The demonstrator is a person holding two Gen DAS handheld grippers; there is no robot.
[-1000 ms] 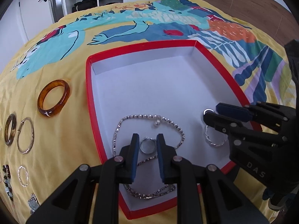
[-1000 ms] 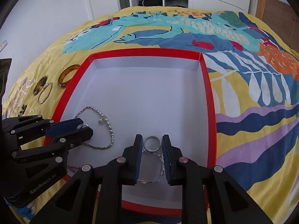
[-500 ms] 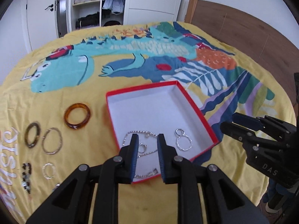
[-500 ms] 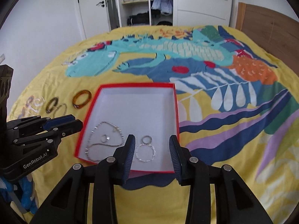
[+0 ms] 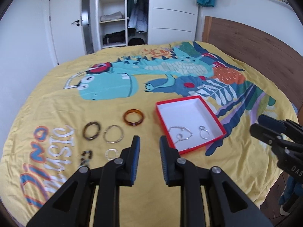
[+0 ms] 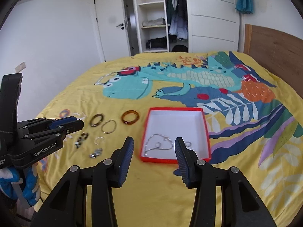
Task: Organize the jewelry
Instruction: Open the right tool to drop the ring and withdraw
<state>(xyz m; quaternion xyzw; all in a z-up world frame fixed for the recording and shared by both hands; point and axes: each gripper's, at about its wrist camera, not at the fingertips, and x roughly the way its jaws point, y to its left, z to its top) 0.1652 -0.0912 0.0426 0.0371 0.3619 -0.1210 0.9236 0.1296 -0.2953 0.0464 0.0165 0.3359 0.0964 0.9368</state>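
Note:
A red box (image 5: pixel 206 108) with a white inside lies on the yellow bedspread; it also shows in the right wrist view (image 6: pixel 176 159). In it lie a silver chain (image 5: pixel 186 131), a small ring (image 5: pixel 179 136) and a linked pair of silver rings (image 5: pixel 204 134). Left of the box lie an amber bangle (image 5: pixel 133 117), a dark bangle (image 5: pixel 91 132), a silver hoop (image 5: pixel 113 134), a small clear ring (image 5: pixel 111 154) and dark beads (image 5: pixel 86 157). My left gripper (image 5: pixel 149 147) is open and empty, high above the bed. My right gripper (image 6: pixel 153 147) is open wide and empty.
The bed's wooden headboard (image 5: pixel 255 56) stands at the right. An open wardrobe (image 5: pixel 121 17) and a white door (image 5: pixel 64 28) are behind the bed. The right gripper's body (image 5: pixel 280 141) shows at the left view's right edge. A small silver piece (image 6: pixel 95 152) lies near the beads.
Both grippers have pulled up and back from the box, leaving the ring and the linked rings inside. Both jaws have opened wider, the right one most.

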